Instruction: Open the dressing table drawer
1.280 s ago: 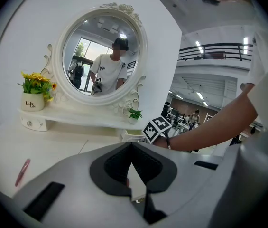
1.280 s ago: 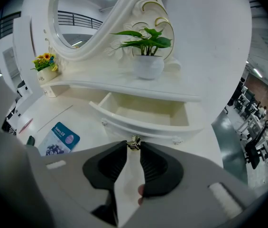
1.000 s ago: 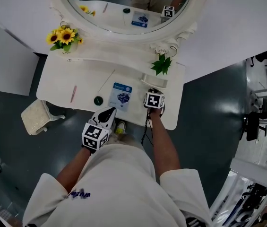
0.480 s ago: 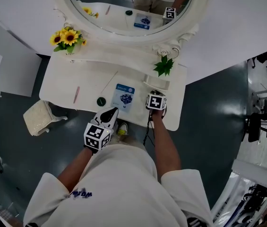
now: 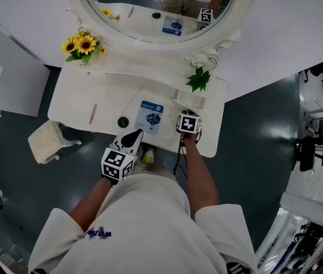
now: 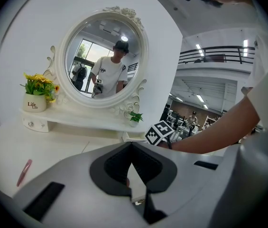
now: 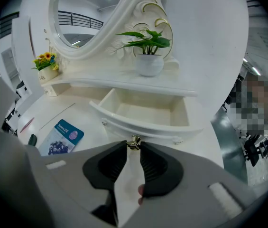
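Note:
The white dressing table [image 5: 75, 104] has a small drawer [image 7: 143, 110] under its right shelf, and the drawer stands pulled out, showing an empty inside. In the head view the same drawer [image 5: 189, 102] lies just ahead of my right gripper [image 5: 188, 115]. My right gripper [image 7: 134, 147] is shut on the drawer's small brass knob [image 7: 134, 142], its dark pads pinching it from both sides. My left gripper [image 5: 131, 136] hovers over the table's front edge, left of the right hand. In the left gripper view my left gripper [image 6: 132, 148] is shut with nothing in it.
A blue and white packet [image 5: 150, 115] lies on the tabletop next to a dark round thing [image 5: 123, 121] and a pink pen [image 5: 92, 113]. A sunflower pot [image 5: 84, 44] and a green plant [image 5: 198, 79] stand on the shelf below the oval mirror [image 5: 155, 7]. A cushioned stool [image 5: 47, 141] is at the left.
The head view shifted slightly a second ago. Both grippers and the drawer stay where they were.

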Demonstrator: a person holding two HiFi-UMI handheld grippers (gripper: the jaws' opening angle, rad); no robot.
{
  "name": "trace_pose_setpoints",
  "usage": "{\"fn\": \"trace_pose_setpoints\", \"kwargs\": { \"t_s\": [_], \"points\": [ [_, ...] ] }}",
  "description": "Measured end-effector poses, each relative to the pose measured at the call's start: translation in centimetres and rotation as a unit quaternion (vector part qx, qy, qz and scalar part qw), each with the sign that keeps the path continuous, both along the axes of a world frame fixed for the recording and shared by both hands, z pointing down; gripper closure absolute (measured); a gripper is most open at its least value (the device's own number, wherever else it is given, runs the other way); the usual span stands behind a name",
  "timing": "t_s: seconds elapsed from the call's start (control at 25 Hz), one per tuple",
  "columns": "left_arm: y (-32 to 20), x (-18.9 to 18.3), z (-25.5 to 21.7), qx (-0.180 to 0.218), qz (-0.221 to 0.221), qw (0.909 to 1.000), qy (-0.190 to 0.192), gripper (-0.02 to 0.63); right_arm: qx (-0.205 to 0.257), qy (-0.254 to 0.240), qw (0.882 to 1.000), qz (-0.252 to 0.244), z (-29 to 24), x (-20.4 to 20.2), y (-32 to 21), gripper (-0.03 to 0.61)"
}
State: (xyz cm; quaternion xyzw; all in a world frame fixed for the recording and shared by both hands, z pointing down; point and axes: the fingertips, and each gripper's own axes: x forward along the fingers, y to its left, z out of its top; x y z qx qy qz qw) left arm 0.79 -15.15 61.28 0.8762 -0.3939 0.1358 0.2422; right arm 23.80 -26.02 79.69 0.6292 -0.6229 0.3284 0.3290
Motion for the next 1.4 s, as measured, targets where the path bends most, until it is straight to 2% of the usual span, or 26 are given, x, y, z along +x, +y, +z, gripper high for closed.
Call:
{"fn": "trace_pose_setpoints", "kwargs": {
  "t_s": [1.4],
  "points": [
    [1.1, -0.5, -0.2, 0.002, -0.003, 1.0000, 0.006, 0.606, -0.005, -0.003, 1.000, -0.005, 0.1, -0.5, 1.3, 0.479]
  ]
}}
